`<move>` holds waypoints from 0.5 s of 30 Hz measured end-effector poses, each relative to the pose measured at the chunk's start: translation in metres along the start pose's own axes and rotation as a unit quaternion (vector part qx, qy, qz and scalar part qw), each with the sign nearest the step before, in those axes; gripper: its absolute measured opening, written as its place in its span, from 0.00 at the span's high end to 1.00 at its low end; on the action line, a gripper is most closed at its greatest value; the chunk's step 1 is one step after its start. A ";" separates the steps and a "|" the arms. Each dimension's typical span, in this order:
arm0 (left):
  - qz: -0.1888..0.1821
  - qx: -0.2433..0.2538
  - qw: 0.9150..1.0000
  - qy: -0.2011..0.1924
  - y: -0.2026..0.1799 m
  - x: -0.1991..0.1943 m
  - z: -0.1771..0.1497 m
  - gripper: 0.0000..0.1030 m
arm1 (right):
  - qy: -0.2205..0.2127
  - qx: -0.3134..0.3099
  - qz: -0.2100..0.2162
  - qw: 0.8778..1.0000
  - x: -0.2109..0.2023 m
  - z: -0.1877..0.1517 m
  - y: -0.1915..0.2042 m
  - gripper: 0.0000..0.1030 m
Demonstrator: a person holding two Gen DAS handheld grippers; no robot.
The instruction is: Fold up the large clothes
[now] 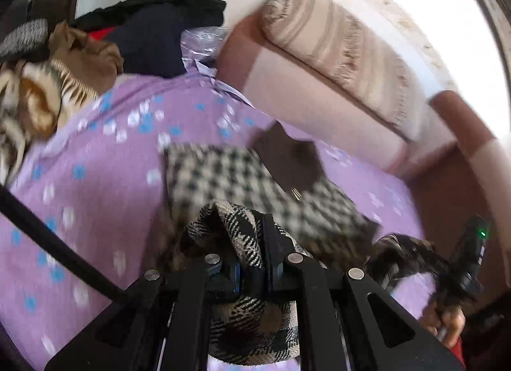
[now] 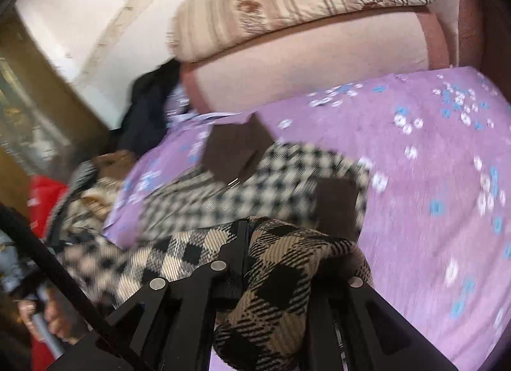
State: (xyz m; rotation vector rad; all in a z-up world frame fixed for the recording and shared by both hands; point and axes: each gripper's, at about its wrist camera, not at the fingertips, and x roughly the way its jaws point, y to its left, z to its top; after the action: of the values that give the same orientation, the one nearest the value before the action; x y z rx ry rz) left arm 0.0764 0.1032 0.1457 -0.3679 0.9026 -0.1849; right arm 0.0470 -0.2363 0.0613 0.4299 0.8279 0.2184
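Observation:
A large black, white and beige checked garment [image 1: 223, 176] with brown patches lies on a purple flowered bedcover [image 1: 95, 153]. My left gripper [image 1: 255, 236] is shut on a bunched edge of this garment, which drapes over the jaws. The other gripper [image 1: 463, 262] shows at the right of the left wrist view, also holding the fabric. In the right wrist view the checked garment [image 2: 281, 185] spreads across the bedcover [image 2: 431, 163], and my right gripper [image 2: 242, 243] is shut on a fold of it that hangs over the fingers.
A pink sofa back [image 1: 319, 96] with a striped beige cushion [image 1: 335, 38] runs behind the bed. A pile of dark, brown and striped clothes [image 1: 127, 35] lies at the far left. A red item [image 2: 44, 198] and a wooden cabinet [image 2: 38, 109] are at the left.

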 end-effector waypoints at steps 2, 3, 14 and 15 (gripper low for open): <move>0.031 -0.006 0.999 0.005 0.001 0.026 0.018 0.88 | 0.015 0.026 -0.036 0.999 0.035 0.017 -0.015 0.87; 0.045 -0.015 0.999 0.011 0.005 0.041 0.026 0.88 | 0.021 0.035 -0.043 0.998 0.045 0.021 -0.021 0.80; -0.085 -0.211 0.973 -0.024 0.075 0.067 0.057 0.40 | 0.018 0.162 0.016 0.986 0.093 0.045 -0.080 0.53; -0.102 -0.229 0.968 -0.029 0.080 0.064 0.059 0.38 | 0.013 0.170 0.021 0.985 0.091 0.045 -0.085 0.52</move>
State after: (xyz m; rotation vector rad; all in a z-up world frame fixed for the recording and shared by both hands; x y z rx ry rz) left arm 0.1627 0.1711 0.1014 -0.8945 0.8435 -0.1528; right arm 0.1429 -0.2927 -0.0102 0.7669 0.8848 0.1216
